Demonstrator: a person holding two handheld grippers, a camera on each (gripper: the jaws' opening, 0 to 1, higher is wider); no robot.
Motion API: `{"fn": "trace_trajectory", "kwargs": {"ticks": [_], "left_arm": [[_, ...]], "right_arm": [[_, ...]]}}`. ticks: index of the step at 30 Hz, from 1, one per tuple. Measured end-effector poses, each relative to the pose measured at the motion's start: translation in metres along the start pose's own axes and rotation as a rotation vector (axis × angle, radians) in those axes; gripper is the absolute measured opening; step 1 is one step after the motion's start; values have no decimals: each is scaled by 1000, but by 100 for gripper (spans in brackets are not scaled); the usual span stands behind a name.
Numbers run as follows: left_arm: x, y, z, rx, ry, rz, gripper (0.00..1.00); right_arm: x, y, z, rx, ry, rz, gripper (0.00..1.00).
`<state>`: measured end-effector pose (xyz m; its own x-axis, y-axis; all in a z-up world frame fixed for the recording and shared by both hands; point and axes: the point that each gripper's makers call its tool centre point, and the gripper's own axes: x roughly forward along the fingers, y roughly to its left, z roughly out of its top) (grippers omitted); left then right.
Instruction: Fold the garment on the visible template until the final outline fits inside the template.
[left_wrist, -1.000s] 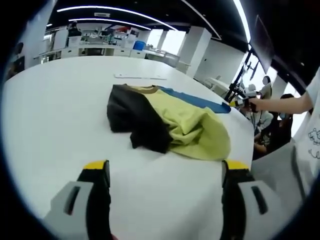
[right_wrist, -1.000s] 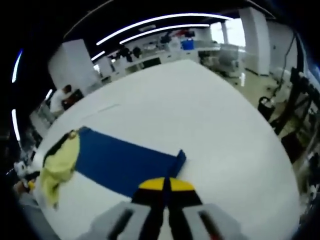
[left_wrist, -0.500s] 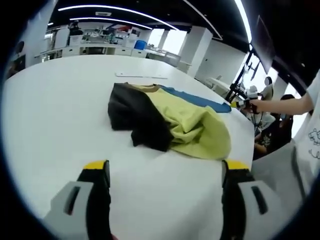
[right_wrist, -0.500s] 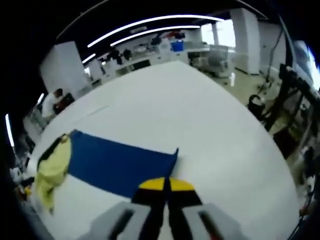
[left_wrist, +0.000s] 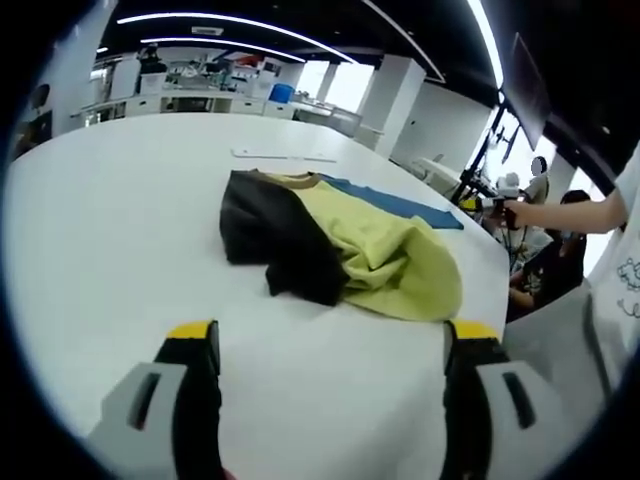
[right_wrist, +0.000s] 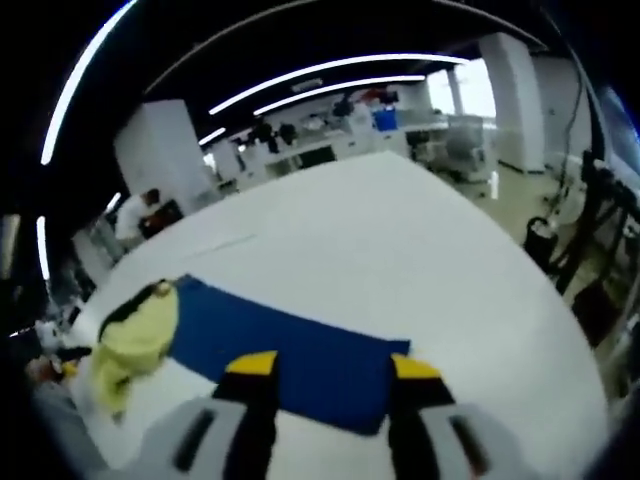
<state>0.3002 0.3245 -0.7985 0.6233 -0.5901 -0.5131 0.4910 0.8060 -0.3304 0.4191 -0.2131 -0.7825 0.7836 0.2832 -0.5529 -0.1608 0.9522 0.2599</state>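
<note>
The garment (left_wrist: 340, 245) is yellow and black. It lies in a bunched heap on the white surface (left_wrist: 110, 220), with one end on the blue template (right_wrist: 290, 345). The template lies flat on the surface. The left gripper (left_wrist: 330, 345) is spread wide, near the heap but not touching it. The right gripper (right_wrist: 330, 365) is spread too, over the far end of the template, holding nothing.
</note>
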Motion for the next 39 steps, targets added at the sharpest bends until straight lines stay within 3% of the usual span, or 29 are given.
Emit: {"fn": "trace_trajectory", "kwargs": {"ticks": [5, 10, 15, 20, 24, 31, 39], "left_arm": [[0, -1, 0, -1, -5, -3, 89], [0, -1, 1, -1, -10, -4, 89], [-1, 1, 3, -2, -15, -7, 89], [0, 3, 3, 2, -12, -8, 88], [3, 9, 2, -1, -7, 0, 84], [11, 28, 7, -13, -22, 55, 71], [21, 42, 12, 11, -23, 106, 42]], "right_arm": [[-3, 32, 0, -76, -13, 113, 82], [-10, 59, -7, -143, -15, 173, 99], [-16, 76, -13, -209, 14, 219, 99], [-20, 87, -11, -223, 3, 254, 99], [-26, 108, -10, -240, -13, 280, 99], [-33, 137, -10, -275, -22, 344, 99], [-47, 172, -4, -272, -65, 411, 99]]}}
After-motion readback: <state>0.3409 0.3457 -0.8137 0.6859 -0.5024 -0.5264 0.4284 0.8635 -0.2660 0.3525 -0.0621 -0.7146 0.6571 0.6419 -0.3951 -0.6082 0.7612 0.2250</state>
